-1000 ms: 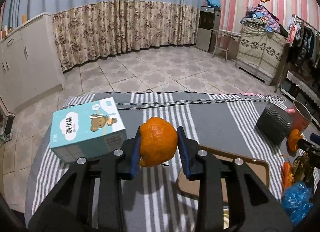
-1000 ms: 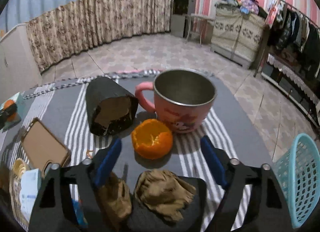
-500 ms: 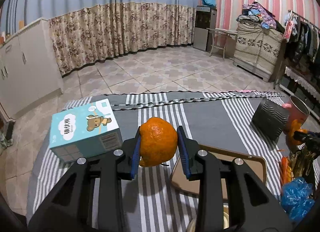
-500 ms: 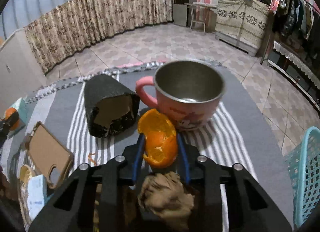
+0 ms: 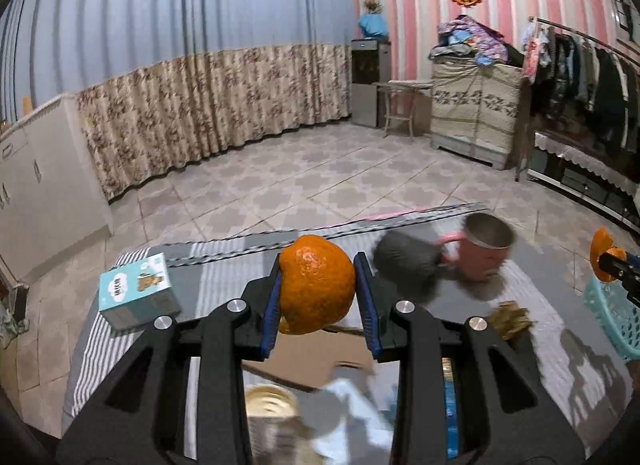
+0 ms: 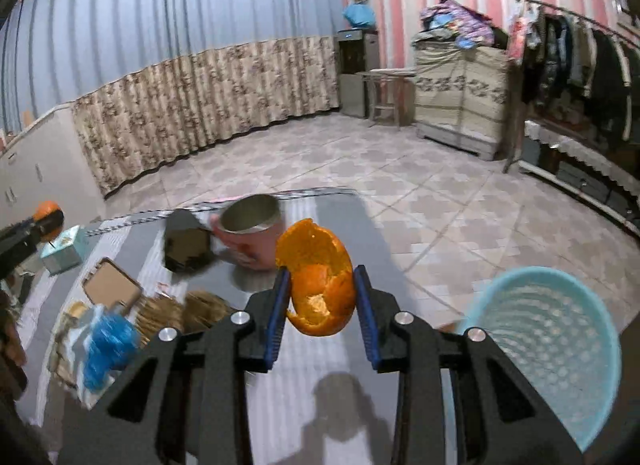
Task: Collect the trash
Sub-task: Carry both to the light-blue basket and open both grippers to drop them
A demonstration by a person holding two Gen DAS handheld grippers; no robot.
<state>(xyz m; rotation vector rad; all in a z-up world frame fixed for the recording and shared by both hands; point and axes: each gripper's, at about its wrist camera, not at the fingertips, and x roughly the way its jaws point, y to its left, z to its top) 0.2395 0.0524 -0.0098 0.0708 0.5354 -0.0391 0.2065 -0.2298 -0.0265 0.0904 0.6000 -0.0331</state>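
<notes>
Right tool (image 6: 320, 305) was clamped on an orange peel (image 6: 318, 281), lifted off the surface (image 6: 312, 357), blue basket (image 6: 548, 349) near right. Left tool (image 5: 318, 301) was clamped on another peel (image 5: 316, 283), raised above the surface's near left part. Step looked like carry-to-bin; next: right tool over the basket, release, then left.
</notes>
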